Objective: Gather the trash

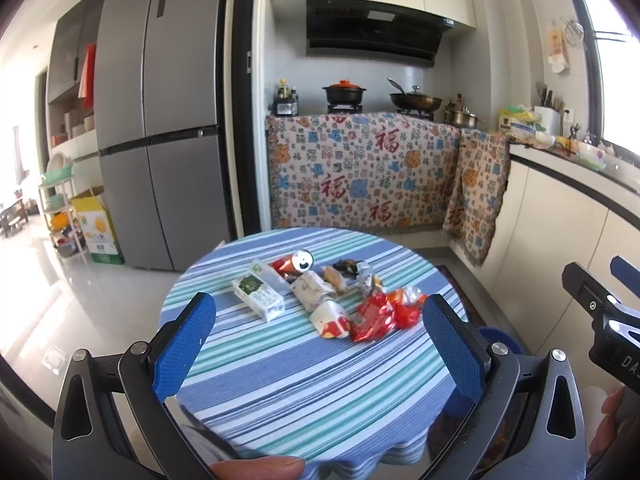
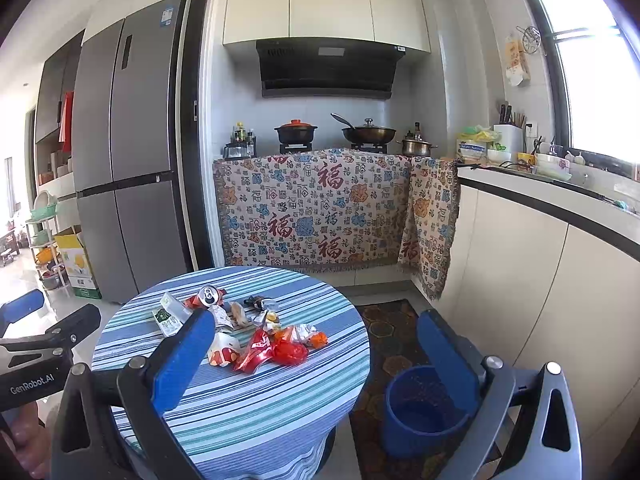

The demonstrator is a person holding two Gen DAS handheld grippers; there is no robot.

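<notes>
A pile of trash lies on a round table with a blue and green striped cloth (image 1: 280, 380) (image 2: 260, 412). It holds a green and white carton (image 1: 258, 294) (image 2: 168, 320), a crushed can (image 1: 302, 261) (image 2: 209, 295), a red wrapper (image 1: 372, 320) (image 2: 260, 354), a white and red paper cup (image 1: 330, 318) (image 2: 224, 352) and other crumpled wrappers. A blue bin (image 2: 424, 412) stands on the floor right of the table. My left gripper (image 1: 320, 340) is open and empty, above the table's near side. My right gripper (image 2: 316, 356) is open and empty, between table and bin.
A grey fridge (image 1: 160, 120) stands at the left. A cloth-draped stove counter (image 1: 360, 172) with pots is behind the table. White cabinets and a cluttered counter (image 2: 540, 200) run along the right. A patterned mat (image 2: 396, 336) lies on the floor.
</notes>
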